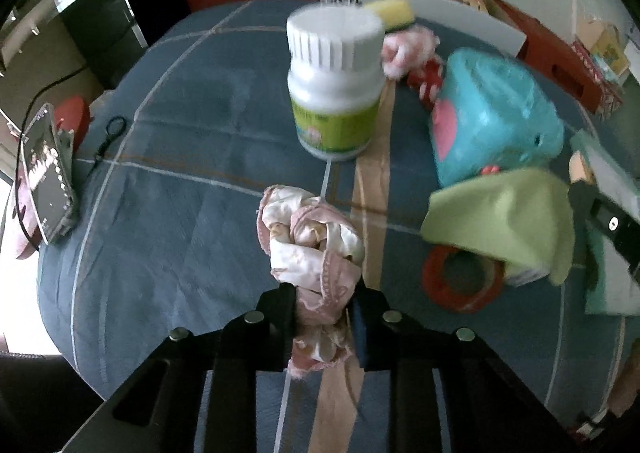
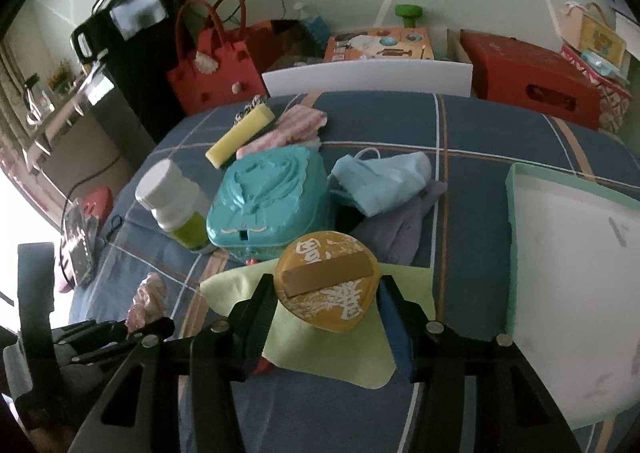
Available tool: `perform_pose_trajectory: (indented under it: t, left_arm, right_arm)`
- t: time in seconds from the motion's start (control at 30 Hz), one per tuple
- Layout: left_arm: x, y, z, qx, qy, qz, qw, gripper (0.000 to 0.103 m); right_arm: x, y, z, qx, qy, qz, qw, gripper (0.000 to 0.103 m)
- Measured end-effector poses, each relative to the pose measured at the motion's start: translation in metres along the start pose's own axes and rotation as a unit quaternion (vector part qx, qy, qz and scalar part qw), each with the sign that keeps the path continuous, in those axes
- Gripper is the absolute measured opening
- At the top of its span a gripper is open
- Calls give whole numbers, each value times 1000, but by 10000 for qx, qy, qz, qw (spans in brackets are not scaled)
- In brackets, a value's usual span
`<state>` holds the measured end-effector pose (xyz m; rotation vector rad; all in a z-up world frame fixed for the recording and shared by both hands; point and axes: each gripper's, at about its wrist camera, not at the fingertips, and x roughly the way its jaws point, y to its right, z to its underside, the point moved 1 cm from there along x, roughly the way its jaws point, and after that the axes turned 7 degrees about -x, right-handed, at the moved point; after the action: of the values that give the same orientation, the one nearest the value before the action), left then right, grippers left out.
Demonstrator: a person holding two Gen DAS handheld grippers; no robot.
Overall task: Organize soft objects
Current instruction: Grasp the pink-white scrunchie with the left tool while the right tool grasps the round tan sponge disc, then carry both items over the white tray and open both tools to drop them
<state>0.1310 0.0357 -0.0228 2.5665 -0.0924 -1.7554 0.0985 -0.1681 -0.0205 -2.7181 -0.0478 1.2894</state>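
My left gripper [image 1: 322, 295] is shut on a crumpled pink and cream cloth [image 1: 312, 237] and holds it above the blue checked bed cover [image 1: 160, 193]. The cloth also shows in the right wrist view [image 2: 149, 299]. My right gripper [image 2: 324, 293] is shut on a round yellow powder puff [image 2: 328, 287] with a tan band, held over a light green cloth [image 2: 340, 357]. The green cloth shows at the right of the left wrist view [image 1: 500, 221]. A blue face mask [image 2: 380, 181], a grey-purple cloth [image 2: 400, 229], a pink striped cloth [image 2: 288, 129] and a yellow sponge [image 2: 240, 135] lie further back.
A white pill bottle [image 1: 334, 81] and a teal plastic case [image 1: 492, 113] stand mid-bed. A red tape ring [image 1: 460, 279] lies under the green cloth. A teal-rimmed white box [image 2: 572, 277] sits at the right. A phone [image 1: 46, 177] leans at the left edge.
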Motion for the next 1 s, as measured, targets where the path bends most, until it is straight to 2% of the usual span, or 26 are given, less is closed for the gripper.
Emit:
perform_pose_trajectory:
  t: [0.23,0.37,0.53,0.63,0.73,0.83,1.0]
  left_arm:
    - [-44,23,-15,139,524,161,9984,24]
    - [-56,61,-16,493,789,388,9949,24]
    - [-52,109,-13,948,783,622,9905,24]
    - [-51,140,-11,1177,801,737,9871,24]
    - [-47,169,-8,1388,775,831,9838,24]
    - [-41,189,-6,1561,722,904,9809,24]
    - [-28,228,3,1801,607,1067,9759,24]
  right_arm:
    - [-22,17,-6,306,259,-32,9992,54]
    - [-34,35,-6,482,365,122,9981,54]
    - [-49,65,-4,771,466,452,9949,54]
    - [-57,91,-1,1095,445,697,9905,54]
    - [-61,119,5,1505,412,767,9848,54]
    - [-66,146,15,1844,327,979,9774,54]
    - [-74,184,31,2283,92,1591,9605,54]
